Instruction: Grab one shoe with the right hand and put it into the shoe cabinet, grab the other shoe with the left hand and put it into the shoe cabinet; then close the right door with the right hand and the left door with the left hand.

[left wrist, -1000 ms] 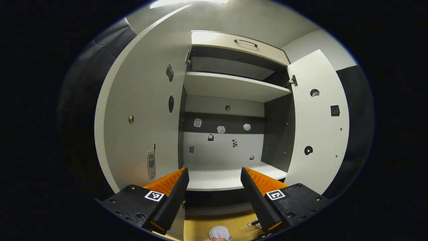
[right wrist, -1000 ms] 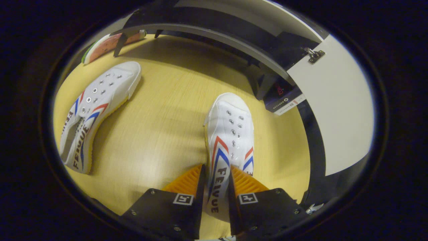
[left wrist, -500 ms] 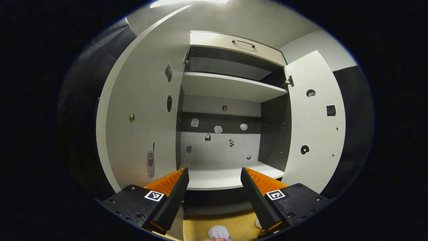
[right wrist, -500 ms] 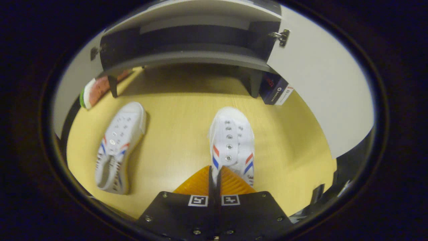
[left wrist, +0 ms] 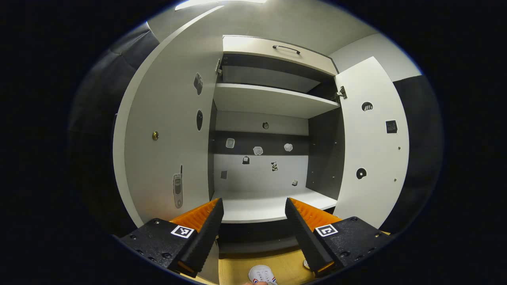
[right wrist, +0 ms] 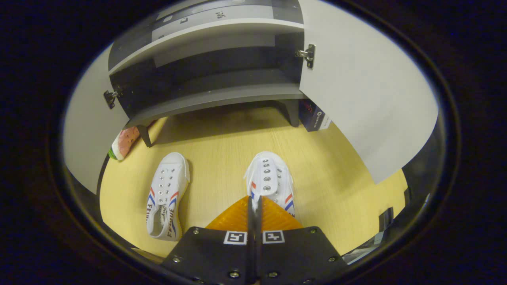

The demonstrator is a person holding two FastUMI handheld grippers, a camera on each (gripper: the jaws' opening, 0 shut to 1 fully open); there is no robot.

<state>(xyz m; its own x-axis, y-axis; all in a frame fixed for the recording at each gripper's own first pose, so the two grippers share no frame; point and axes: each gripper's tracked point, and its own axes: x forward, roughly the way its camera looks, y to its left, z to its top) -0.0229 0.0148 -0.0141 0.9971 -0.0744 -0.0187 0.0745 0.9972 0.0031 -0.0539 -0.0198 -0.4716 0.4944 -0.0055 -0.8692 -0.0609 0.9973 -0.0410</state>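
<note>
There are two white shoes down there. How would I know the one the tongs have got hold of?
Find the open shoe cabinet standing on the yellow wooden floor. Two white shoes with red and blue stripes lie in front of it. The held shoe is the one straight ahead of the right tongs, pinched at its heel end; the other shoe lies free off to its left.

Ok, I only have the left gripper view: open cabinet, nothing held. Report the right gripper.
Observer: The right gripper has its fingers shut on the rear edge of a white canvas shoe with red and blue stripes.
Operator: Locate the other shoe.
Observer: The matching white striped shoe lies on the yellow wooden floor, apart from the gripped one, to its left in the right gripper view.
Operator: Name any clutter on that floor.
Observer: A watermelon-slice shaped thing sits beside one dark cabinet leg, a dark box beside the other leg.
</note>
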